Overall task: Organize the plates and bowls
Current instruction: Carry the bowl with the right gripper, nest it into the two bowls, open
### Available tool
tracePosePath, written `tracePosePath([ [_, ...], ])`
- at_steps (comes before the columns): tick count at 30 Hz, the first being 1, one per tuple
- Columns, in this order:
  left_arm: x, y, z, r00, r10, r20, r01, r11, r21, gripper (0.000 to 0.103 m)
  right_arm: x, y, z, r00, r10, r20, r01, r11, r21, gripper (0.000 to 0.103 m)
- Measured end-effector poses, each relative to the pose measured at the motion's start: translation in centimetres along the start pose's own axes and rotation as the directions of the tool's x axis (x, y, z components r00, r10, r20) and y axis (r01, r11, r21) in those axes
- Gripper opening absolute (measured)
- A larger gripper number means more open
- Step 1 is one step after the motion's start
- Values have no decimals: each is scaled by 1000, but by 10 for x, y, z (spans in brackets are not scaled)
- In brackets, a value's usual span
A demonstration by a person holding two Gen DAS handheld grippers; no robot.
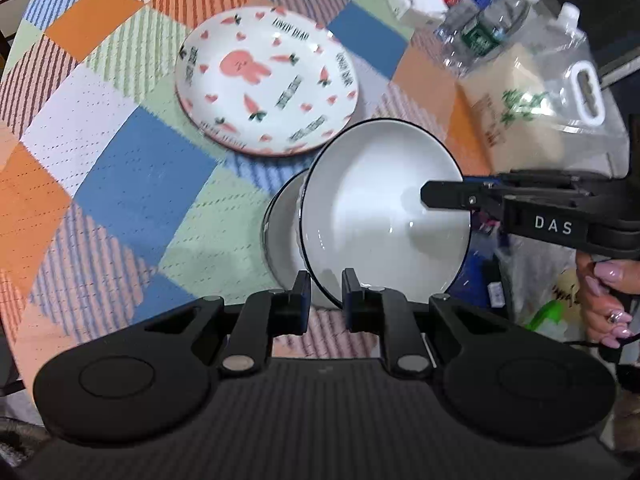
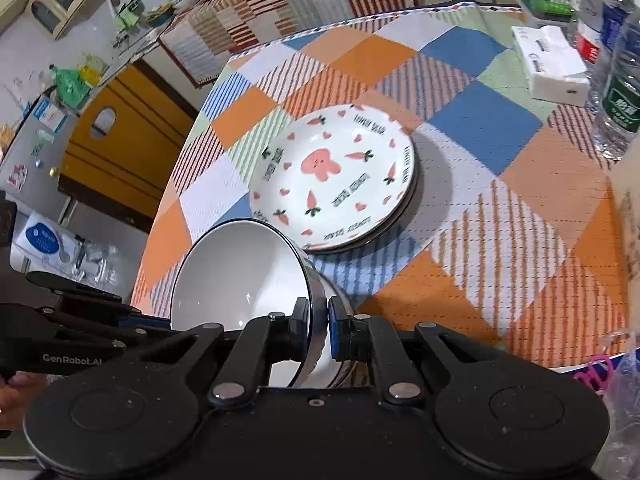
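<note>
Looking across the patchwork tablecloth (image 1: pixel 120 184), we take the stack of rabbit-and-carrot plates (image 1: pixel 266 80) as our landmark. It is at least two plates deep, to judge from the edges showing in the right wrist view, and the top plate holds nothing. Nearer to us than the plates we hold a white bowl with a dark blue rim (image 1: pixel 384 216), tipped steeply on its side so its empty inside faces the left camera. A second white vessel (image 1: pixel 282 232) shows behind it in the left view; whether the two are nested we cannot tell.

Our left gripper (image 1: pixel 326 294) is clenched on the bowl's rim at its lower edge, one pad on each side of the wall. Our right gripper (image 2: pixel 319 322) is likewise clamped on the rim, with the bowl wall squeezed between its blue pads. So both grippers grasp the same bowl, clear of the plate stack and just short of it.

Beyond the plates, the left view shows a cluster of plastic water bottles (image 1: pixel 480 12) and a clear spouted bag of pale grain (image 1: pixel 532 108), and our right hand (image 1: pixel 604 300) on its gripper handle. Only the right view shows a yellow cabinet (image 2: pixel 128 140) off the table's far side from those bottles, a white tissue box (image 2: pixel 556 68), and the plates' stacked edges.
</note>
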State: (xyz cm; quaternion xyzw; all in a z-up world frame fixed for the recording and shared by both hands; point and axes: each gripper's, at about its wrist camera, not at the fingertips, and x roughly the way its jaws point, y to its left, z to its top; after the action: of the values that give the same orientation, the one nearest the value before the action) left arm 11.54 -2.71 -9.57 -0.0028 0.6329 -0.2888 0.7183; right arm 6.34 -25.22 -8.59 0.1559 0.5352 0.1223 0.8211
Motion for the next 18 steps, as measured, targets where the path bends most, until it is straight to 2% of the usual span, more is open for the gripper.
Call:
tracePosePath([
  [5,13,10,-5,1000,22,-18,-22,1000,-12,14,16,10,-5,999,-29,-15,28,999,-22,13],
  [9,29,9,-8,998,55,-36,-54,998,15,14,26,19,-12,996,-83,-17,81,993,-91,14],
  [12,36,9,-8,997,62,-40,-62,998,14,15,30,30,-18,991,-137,3,135,974,-184,13],
  [18,47,5,-9,995,95,-41,-93,994,53,17,36,43,-28,977,-211,39,213,931,-296,13],
])
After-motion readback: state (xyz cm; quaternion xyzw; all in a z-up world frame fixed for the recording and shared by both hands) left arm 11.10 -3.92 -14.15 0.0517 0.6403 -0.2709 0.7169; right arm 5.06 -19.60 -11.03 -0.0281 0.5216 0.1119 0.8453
